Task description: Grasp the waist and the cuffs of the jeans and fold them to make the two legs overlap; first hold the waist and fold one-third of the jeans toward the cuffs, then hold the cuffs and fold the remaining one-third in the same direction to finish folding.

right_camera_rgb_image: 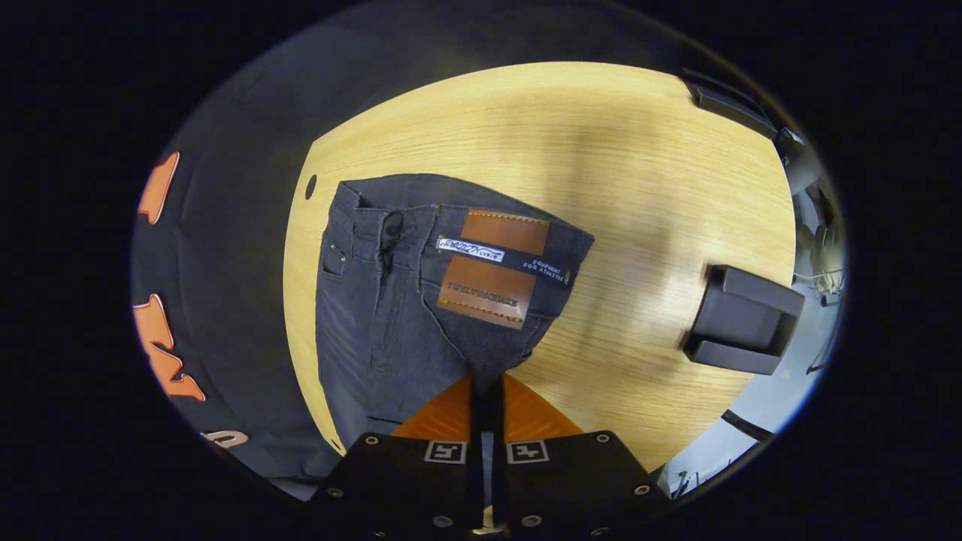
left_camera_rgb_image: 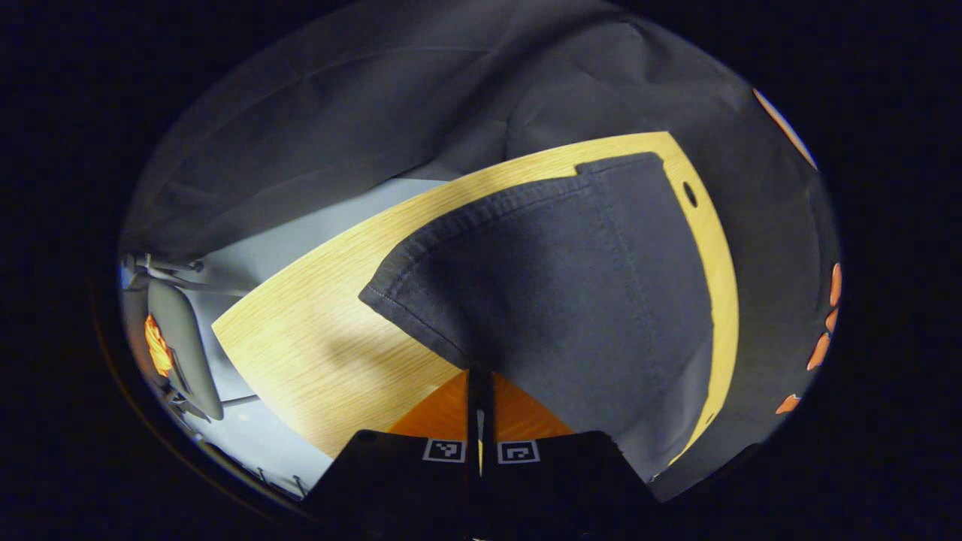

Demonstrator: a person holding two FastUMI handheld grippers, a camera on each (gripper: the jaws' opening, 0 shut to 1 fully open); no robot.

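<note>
Dark jeans (right_camera_rgb_image: 391, 300) are lying on the wooden table (right_camera_rgb_image: 601, 150), waist and leather patch (right_camera_rgb_image: 492, 267) facing the right gripper (right_camera_rgb_image: 487, 387), which is clenching the waist edge between both fingers. The left gripper (left_camera_rgb_image: 479, 376) is pinching the cuff end (left_camera_rgb_image: 451, 248) likewise. A black holder (right_camera_rgb_image: 744, 319) is sitting on the table, well apart from the jeans.

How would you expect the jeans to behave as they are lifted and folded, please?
Probably floppy: the jeans drape and crease where the right gripper pinches them. Likely fairly heavy, given the thick hem. Unlikely to slip, as the left gripper is shut on cloth.
</note>
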